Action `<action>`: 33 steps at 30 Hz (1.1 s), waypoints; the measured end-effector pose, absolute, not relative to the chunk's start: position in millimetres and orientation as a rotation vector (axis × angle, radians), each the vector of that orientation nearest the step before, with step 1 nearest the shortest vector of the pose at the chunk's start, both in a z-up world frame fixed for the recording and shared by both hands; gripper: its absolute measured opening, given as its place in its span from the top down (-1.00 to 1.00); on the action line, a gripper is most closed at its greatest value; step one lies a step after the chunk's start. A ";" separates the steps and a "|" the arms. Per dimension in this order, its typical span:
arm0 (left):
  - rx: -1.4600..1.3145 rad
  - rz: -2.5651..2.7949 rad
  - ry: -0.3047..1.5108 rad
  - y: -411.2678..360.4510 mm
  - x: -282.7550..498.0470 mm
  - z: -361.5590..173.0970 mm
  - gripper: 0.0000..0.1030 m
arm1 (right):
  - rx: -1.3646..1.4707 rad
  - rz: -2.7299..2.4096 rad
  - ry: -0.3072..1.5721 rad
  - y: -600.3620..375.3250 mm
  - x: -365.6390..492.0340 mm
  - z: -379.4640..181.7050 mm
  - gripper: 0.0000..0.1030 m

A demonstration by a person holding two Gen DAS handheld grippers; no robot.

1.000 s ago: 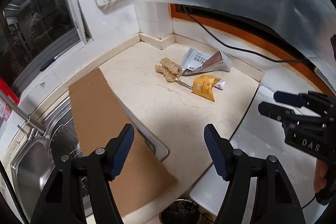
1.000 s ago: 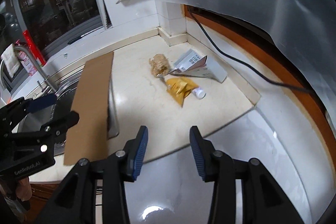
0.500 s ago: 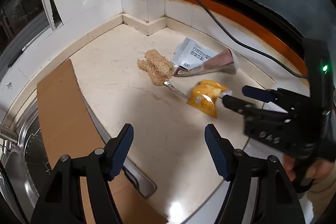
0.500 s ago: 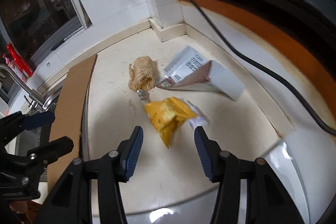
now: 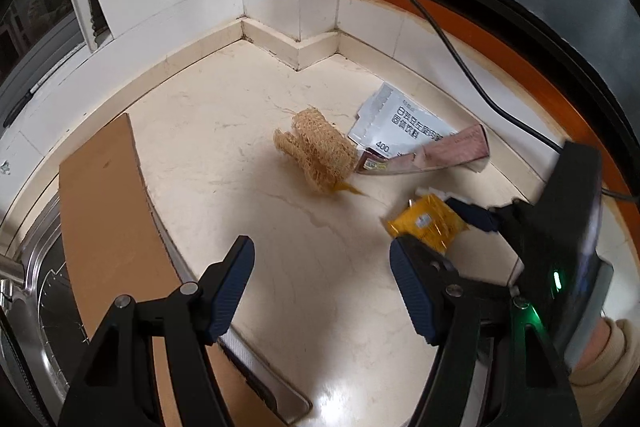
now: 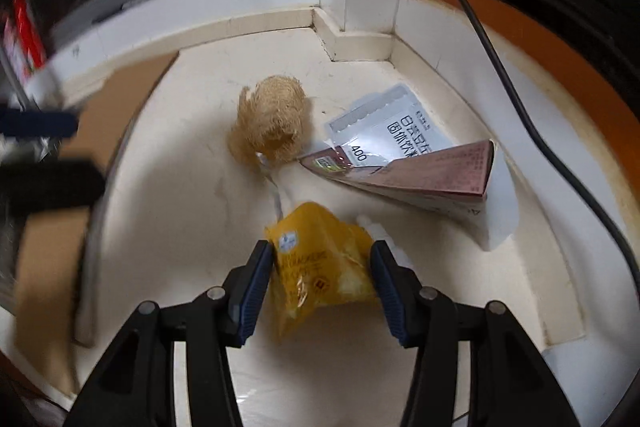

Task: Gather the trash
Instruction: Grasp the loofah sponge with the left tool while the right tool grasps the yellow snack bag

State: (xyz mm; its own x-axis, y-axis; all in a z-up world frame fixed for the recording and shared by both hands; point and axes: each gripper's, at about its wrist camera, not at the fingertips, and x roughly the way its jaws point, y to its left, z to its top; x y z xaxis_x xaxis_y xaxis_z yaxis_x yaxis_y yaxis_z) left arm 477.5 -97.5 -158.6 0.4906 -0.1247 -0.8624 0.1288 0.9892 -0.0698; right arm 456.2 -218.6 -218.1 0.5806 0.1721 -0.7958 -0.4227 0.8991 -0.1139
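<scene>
The right gripper (image 6: 322,269) stood wide, its pads on either side of the yellow pouch (image 6: 320,259) on the counter (image 6: 180,211) — not clamping it. The left gripper (image 5: 322,281) hung wide and empty, away from the pouch — the loofah scrubber (image 6: 272,125) and the flattened carton (image 6: 420,175) lay just beyond the pouch.

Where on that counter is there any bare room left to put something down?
Bare counter lies between the cardboard sheet and the loofah scrubber, up to the wall corner. It is crowded on the right: white pouch, flattened carton, yellow snack packet.
</scene>
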 end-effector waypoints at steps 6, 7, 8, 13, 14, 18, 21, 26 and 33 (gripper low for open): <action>-0.061 -0.163 1.088 -100.2 514.9 -171.4 -0.33 | -0.282 0.377 0.877 -228.4 452.8 -218.7 0.45; -0.073 -0.163 1.094 -100.9 520.8 -174.0 -0.33 | -0.275 0.381 0.883 -229.7 452.6 -218.3 0.52; -0.082 -0.157 1.099 -102.0 527.4 -176.9 -0.33 | -0.267 0.381 0.894 -232.2 452.8 -218.3 0.70; -0.114 -0.128 1.126 -105.3 554.6 -192.3 -0.33 | -0.159 0.392 0.883 -253.6 450.9 -204.1 0.80; -0.143 -0.127 1.136 -104.2 561.0 -196.7 -0.33 | -0.129 0.394 0.873 -259.8 449.9 -198.9 0.80; -0.236 -0.105 1.150 -97.5 579.6 -208.0 -0.33 | -0.071 0.399 0.851 -274.5 446.2 -188.1 0.80; -0.298 -0.080 1.160 -95.4 592.9 -219.6 -0.33 | -0.077 0.398 0.853 -277.4 442.2 -189.1 0.80; -0.350 -0.034 1.185 -95.2 602.7 -242.3 -0.27 | -0.075 0.387 0.867 -281.7 440.4 -196.7 0.80; -0.386 -0.023 1.139 -93.3 593.6 -242.2 0.34 | -0.057 0.376 0.871 -291.4 433.5 -197.6 0.80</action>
State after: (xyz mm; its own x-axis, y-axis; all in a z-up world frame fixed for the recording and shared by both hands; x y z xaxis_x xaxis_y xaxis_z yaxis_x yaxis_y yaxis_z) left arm 593.6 -93.3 -242.2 0.4259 -0.2127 -0.8794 -0.1764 0.9338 -0.3113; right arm 433.5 -291.4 -197.6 0.5826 0.2994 -0.7556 -0.3452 0.9328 0.1034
